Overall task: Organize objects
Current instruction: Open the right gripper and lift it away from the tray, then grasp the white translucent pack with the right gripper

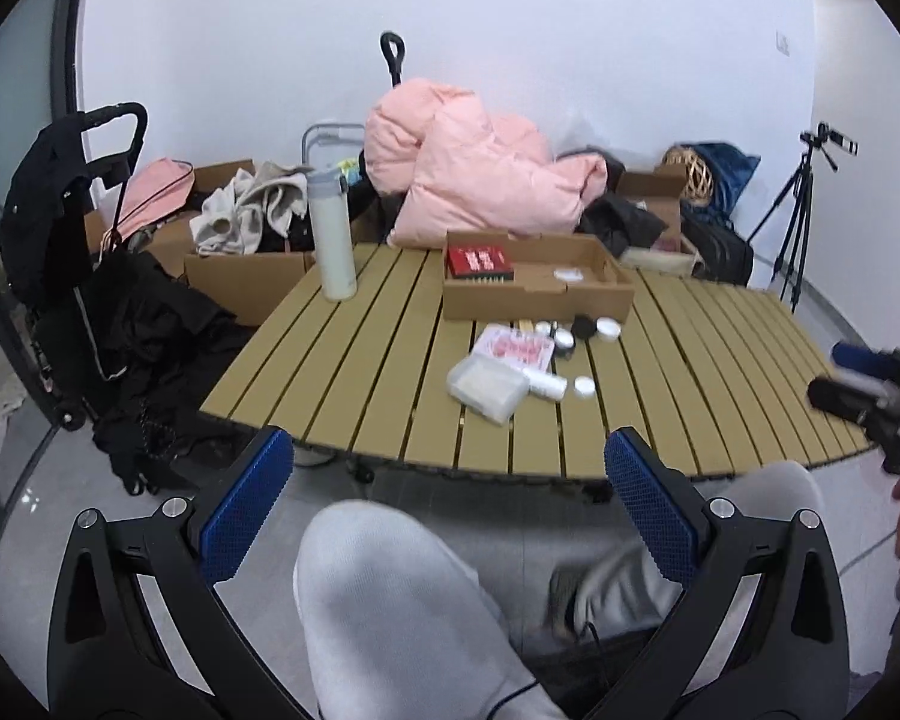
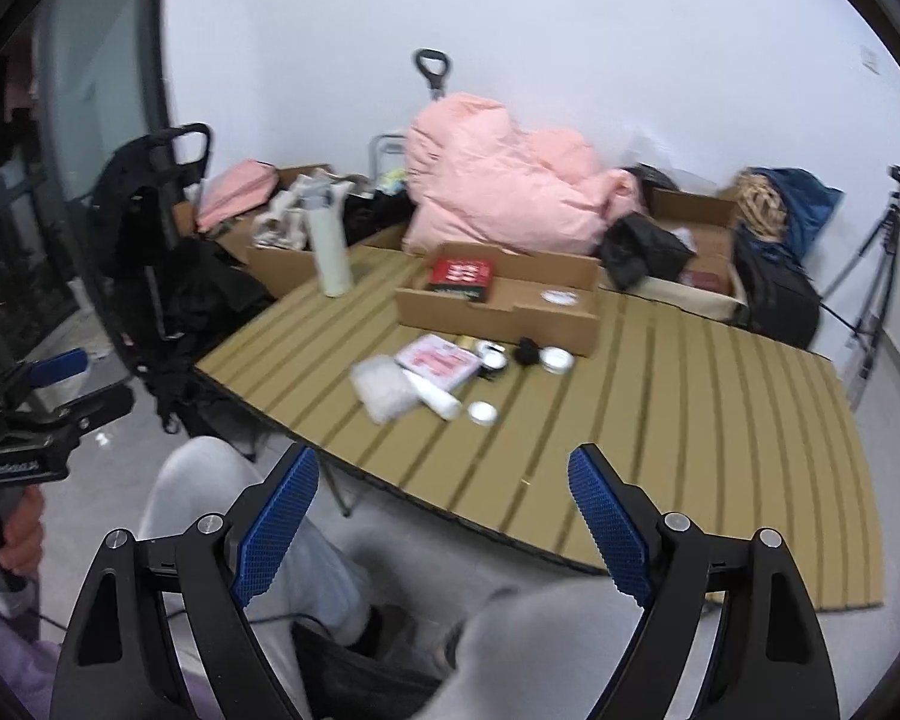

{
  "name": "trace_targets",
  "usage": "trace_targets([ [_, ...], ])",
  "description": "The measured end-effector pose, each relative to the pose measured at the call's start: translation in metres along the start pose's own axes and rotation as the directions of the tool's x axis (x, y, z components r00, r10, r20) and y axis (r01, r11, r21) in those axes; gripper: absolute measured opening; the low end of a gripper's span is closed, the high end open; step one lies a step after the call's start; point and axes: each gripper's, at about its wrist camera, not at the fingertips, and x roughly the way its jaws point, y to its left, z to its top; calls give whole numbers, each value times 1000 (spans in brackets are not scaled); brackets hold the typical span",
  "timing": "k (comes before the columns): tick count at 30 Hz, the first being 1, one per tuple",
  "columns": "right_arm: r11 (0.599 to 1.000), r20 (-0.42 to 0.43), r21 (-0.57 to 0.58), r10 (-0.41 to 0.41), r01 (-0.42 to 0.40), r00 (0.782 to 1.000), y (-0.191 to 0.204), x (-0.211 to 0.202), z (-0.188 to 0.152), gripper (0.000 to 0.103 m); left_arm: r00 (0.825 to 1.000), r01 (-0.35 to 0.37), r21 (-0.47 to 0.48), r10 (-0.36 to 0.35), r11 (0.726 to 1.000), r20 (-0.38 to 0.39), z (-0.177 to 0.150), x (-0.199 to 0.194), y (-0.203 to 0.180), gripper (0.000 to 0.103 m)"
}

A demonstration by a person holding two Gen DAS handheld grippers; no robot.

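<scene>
Grippers: left gripper [image 1: 450,468] and right gripper [image 2: 444,492] both wide open, nothing held, short of slatted table [image 1: 342,360]; cardboard tray [image 1: 537,288] w/ red box [image 1: 479,259]; white bottle [image 1: 333,234] upright.

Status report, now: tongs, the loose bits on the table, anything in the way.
Left tongs and right tongs open, empty, short of the table. Small items loose beside the cardboard box. Path clear; white bottle stands aside.
</scene>
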Motion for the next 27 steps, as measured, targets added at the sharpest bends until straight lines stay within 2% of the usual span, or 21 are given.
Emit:
trace_targets([
  [3, 998, -14, 18, 66, -66, 998, 2, 20, -4, 90, 1000, 13, -3, -13, 1000, -12, 1, 15, 1, 103],
  [5, 995, -53, 32, 95, -93, 994, 1, 39, -8, 96, 999, 29, -3, -29, 1000, -22, 1, 30, 0, 103],
  [8, 997, -103, 13, 76, -75, 992, 3, 66, -13, 96, 999, 43, 13, -42, 999, -28, 6, 58, -4, 103],
  [10, 999, -99, 0, 46, -46, 994, 3, 80, -13, 95, 997, 72, 8, -72, 997, -38, 10, 75, -5, 103],
  [12, 999, -86, -20, 26, -28, 996, 1, 97, -9, 94, 991, 95, -5, -95, 995, -90, 16, 102, -6, 103],
  [13, 999, -91, -21, 39, -41, 995, -1, 110, -6, 91, 987, 117, -10, -117, 993, -108, 19, 115, -5, 103],
  [15, 997, -113, -5, 76, -77, 991, -6, 132, 0, 73, 980, 142, -50, -147, 989, -136, 26, 149, 2, 103],
  [17, 991, -151, 34, 131, -128, 980, -9, 161, 6, 59, 970, 142, -85, -155, 986, -187, 30, 187, 9, 103],
  [18, 986, -170, 55, 165, -158, 971, -10, 178, 8, 54, 962, 144, -98, -162, 985, -219, 31, 208, 12, 101],
  [21, 975, -210, 77, 219, -207, 953, 0, 222, 10, 52, 942, 164, -90, -183, 982, -282, 32, 255, 14, 89],
  [23, 968, -236, 87, 250, -236, 939, 7, 247, 9, 52, 930, 135, -107, -164, 985, -329, 33, 286, 17, 86],
  [25, 964, -256, 108, 264, -244, 930, 12, 272, 7, 52, 924, 115, -150, -161, 982, -348, 33, 306, 24, 72],
  [27, 961, -280, 136, 272, -242, 921, 15, 296, 6, 52, 904, 125, -217, -201, 968, -377, 29, 323, 31, 61],
])
